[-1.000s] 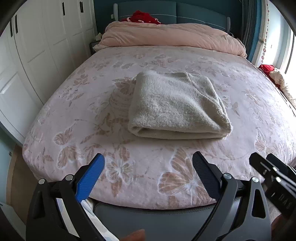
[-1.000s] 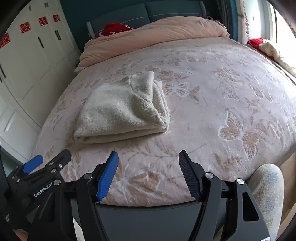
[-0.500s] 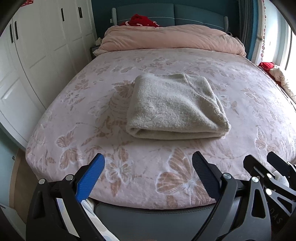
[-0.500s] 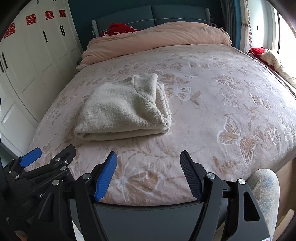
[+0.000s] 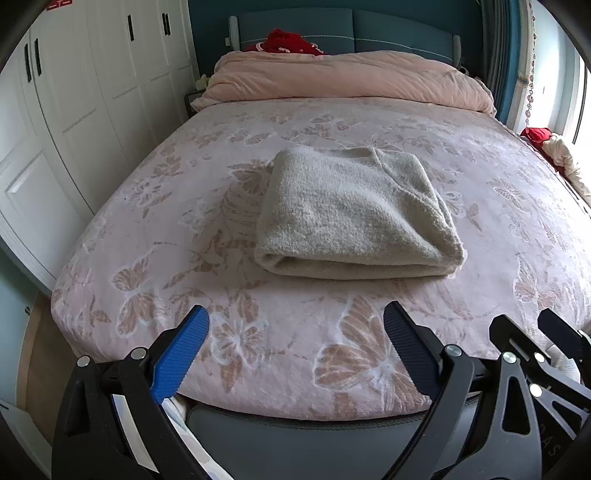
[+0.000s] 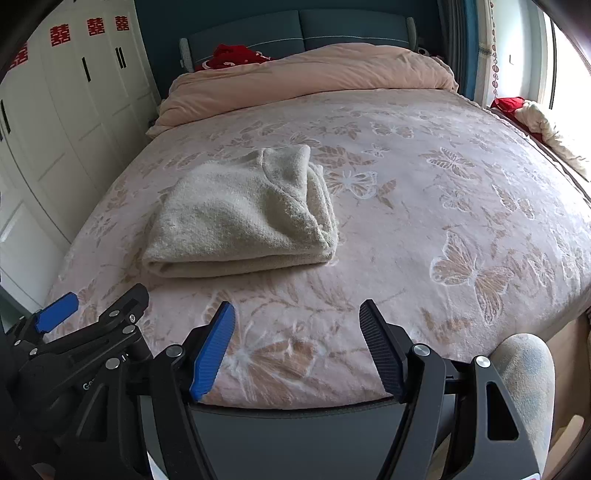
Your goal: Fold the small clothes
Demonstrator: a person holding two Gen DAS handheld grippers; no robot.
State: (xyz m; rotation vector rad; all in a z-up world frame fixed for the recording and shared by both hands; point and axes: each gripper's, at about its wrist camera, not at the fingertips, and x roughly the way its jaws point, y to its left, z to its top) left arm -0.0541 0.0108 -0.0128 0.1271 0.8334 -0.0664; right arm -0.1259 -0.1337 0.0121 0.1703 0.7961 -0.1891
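Observation:
A cream knitted garment (image 5: pixel 354 214) lies folded into a thick rectangle on the pink butterfly bedspread (image 5: pixel 184 229); it also shows in the right wrist view (image 6: pixel 240 221). My left gripper (image 5: pixel 295 332) is open and empty, held back over the bed's near edge, well short of the garment. My right gripper (image 6: pixel 297 328) is open and empty beside it, also short of the garment. The right gripper's frame shows at the lower right of the left wrist view (image 5: pixel 535 354), and the left gripper shows at the lower left of the right wrist view (image 6: pixel 92 321).
A rolled pink duvet (image 5: pixel 343 77) lies at the head of the bed below a teal headboard (image 5: pixel 351 33) with a red item (image 5: pixel 288 40). White wardrobes (image 5: pixel 74 92) stand left. Red and cream cloths (image 6: pixel 532 114) lie at the window side. A socked foot (image 6: pixel 528 373) is lower right.
Both grippers have drawn back a little and levelled, so the bed and folded garment sit more centred. The garment has not moved.

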